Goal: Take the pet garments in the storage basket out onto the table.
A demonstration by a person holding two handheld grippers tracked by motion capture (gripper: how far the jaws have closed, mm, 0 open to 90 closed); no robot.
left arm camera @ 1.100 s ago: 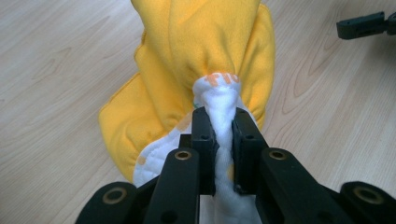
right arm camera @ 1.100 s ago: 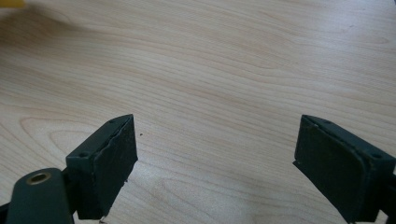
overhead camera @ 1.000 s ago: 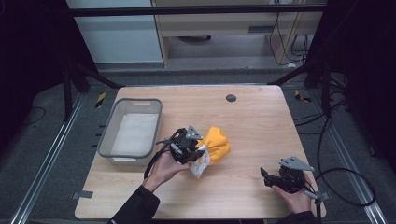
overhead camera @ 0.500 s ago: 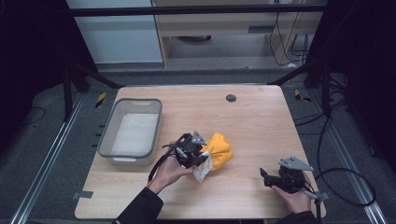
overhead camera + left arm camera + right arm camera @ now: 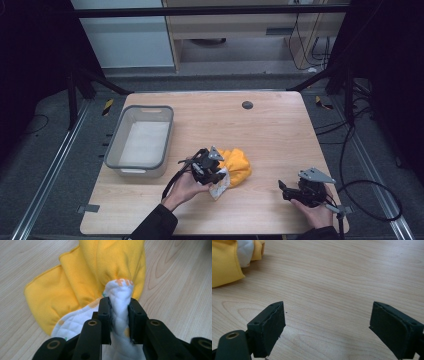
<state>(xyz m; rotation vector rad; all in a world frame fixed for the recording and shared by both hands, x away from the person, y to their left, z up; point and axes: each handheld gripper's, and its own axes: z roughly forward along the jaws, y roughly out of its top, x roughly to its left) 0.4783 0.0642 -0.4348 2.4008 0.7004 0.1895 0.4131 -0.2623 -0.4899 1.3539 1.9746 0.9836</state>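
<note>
A crumpled yellow cloth (image 5: pixel 237 165) with a white quilted lining lies near the middle of the wooden table (image 5: pixel 270 130). My left gripper (image 5: pixel 216 173) is shut on a bunched white fold of the yellow cloth (image 5: pixel 82 277), the jaws pinching it from both sides. My right gripper (image 5: pixel 284 190) rests low at the table's front right, its jaws wide apart with bare wood between them. The right gripper (image 5: pixel 327 322) has a corner of the cloth (image 5: pixel 227 262) at its upper left, well apart from it.
A grey plastic bin (image 5: pixel 141 141) with a white bottom stands at the table's left. A small dark round disc (image 5: pixel 247 105) sits on the table's far side. Cables trail off the right edge.
My left gripper with the cloth has shifted a little to the right and toward the front. The right gripper has stayed put.
</note>
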